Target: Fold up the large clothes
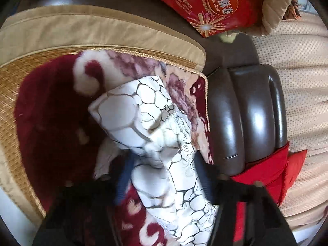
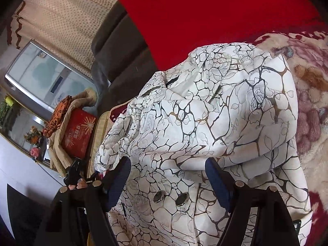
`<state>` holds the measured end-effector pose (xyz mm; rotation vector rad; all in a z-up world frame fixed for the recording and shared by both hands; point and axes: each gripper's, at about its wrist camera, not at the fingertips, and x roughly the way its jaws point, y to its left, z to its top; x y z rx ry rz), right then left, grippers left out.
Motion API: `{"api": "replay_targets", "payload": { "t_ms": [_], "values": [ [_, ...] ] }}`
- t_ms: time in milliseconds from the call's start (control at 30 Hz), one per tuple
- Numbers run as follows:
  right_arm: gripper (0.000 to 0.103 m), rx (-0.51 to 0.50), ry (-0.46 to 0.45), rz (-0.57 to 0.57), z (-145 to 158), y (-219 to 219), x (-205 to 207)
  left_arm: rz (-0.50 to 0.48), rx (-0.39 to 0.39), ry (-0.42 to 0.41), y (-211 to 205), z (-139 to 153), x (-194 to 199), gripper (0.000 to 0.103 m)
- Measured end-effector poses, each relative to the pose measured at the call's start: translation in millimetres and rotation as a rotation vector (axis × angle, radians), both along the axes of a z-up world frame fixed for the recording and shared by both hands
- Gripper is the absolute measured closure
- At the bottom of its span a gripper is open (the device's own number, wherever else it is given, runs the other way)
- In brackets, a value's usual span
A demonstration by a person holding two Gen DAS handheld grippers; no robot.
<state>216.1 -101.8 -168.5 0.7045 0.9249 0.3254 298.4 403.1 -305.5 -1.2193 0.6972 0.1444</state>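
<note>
White crackle-print coat [image 2: 205, 123] bunched up on a red floral plush blanket [image 2: 311, 106].
Left gripper [image 1: 162, 162] pinches a coat fold; right gripper [image 2: 168, 169] spread wide over the buttons. Brown leather sofa [image 1: 246, 112], red snack box [image 1: 207, 4], beige curtain [image 2: 67, 20] around.

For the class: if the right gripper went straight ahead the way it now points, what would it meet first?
Probably the white patterned coat: its bunched fabric fills the view directly ahead of the right gripper, whose jaws are open around it. Depth is hard to judge.

White crackle-print coat [image 2: 205, 123] on red floral plush blanket [image 2: 311, 110], red garment [image 2: 205, 16] beside.
</note>
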Motion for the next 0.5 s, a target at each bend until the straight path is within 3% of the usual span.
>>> {"api": "replay_targets", "payload": {
  "t_ms": [67, 133, 200, 333, 500],
  "values": [
    [0.025, -0.008, 0.002, -0.001, -0.2, 2.0, 0.9, -0.012, 0.005, -0.008, 1.6, -3.7, 4.9, 0.073],
    [0.025, -0.008, 0.007, 0.0, -1.2, 4.4, 2.7, -0.024, 0.034, 0.011, 1.6, -5.3, 9.0, 0.076],
    [0.025, -0.005, 0.01, 0.008, -2.8, 6.2, 3.4, -0.017, 0.036, 0.064, 2.1, -8.4, 9.6, 0.072],
    [0.025, -0.003, 0.002, 0.008, -3.4, 6.6, 3.2, -0.005, -0.044, 0.057, -0.9, -12.6, -4.4, 0.046],
    [0.025, 0.019, 0.007, -0.005, -6.4, 0.0, 3.8, 0.04, -0.021, 0.106, -4.2, -4.5, 0.7, 0.043]
  ]
}}
